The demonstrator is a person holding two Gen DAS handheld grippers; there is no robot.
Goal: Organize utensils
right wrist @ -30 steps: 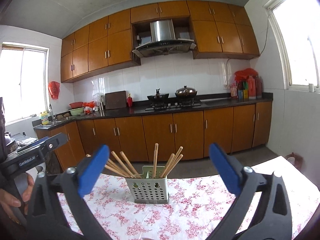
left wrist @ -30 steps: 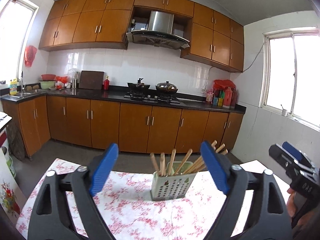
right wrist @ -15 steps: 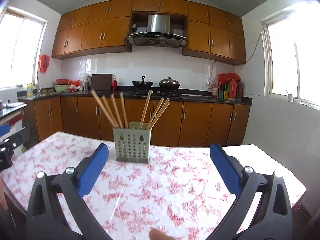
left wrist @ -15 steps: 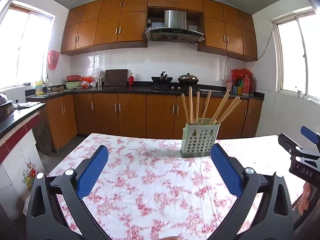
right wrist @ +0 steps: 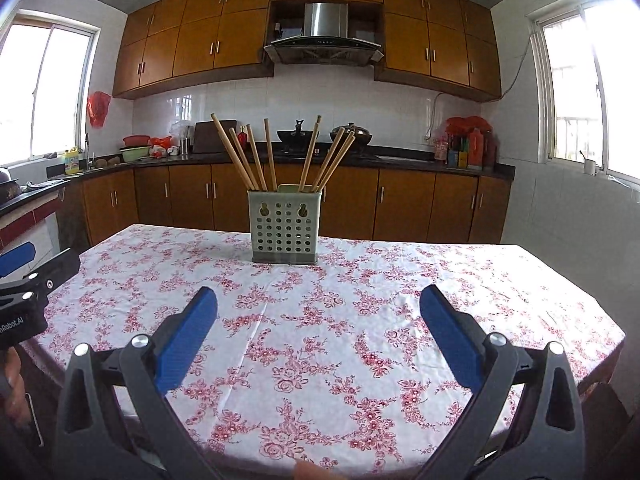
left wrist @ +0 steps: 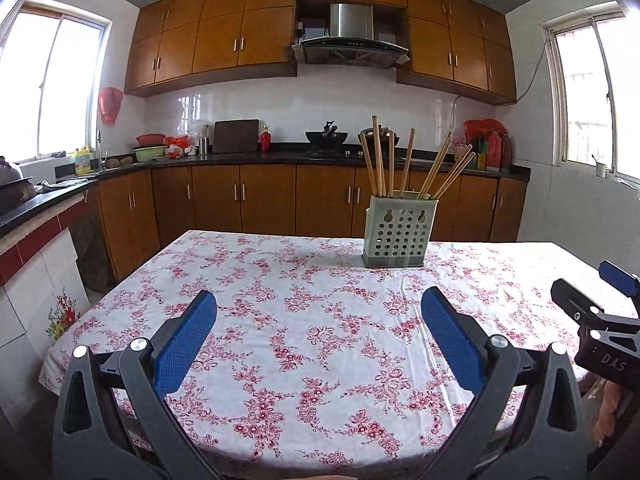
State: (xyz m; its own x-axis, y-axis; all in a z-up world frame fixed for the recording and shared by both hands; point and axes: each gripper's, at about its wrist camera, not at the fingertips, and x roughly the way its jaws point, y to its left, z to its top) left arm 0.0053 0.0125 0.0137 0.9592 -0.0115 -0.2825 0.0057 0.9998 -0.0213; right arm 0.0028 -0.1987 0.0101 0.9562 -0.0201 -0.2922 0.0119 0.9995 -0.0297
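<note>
While both tongs, left (left wrist: 318, 320) and right (right wrist: 318, 316), gape apart, nothing sits between them. Ahead stands the chopstick holder (right wrist: 285, 232) on the surface (right wrist: 360, 320).

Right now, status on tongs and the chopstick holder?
Left tongs open, empty. Right tongs open, empty. Chopstick holder upright on the tablecloth, chopsticks inside. Nothing between.

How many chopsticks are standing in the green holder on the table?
8 visible chopsticks, all upright or leaning in the perforated green holder on the floral tablecloth: four fan left, four right. Overlapping ones may hide more.
</note>
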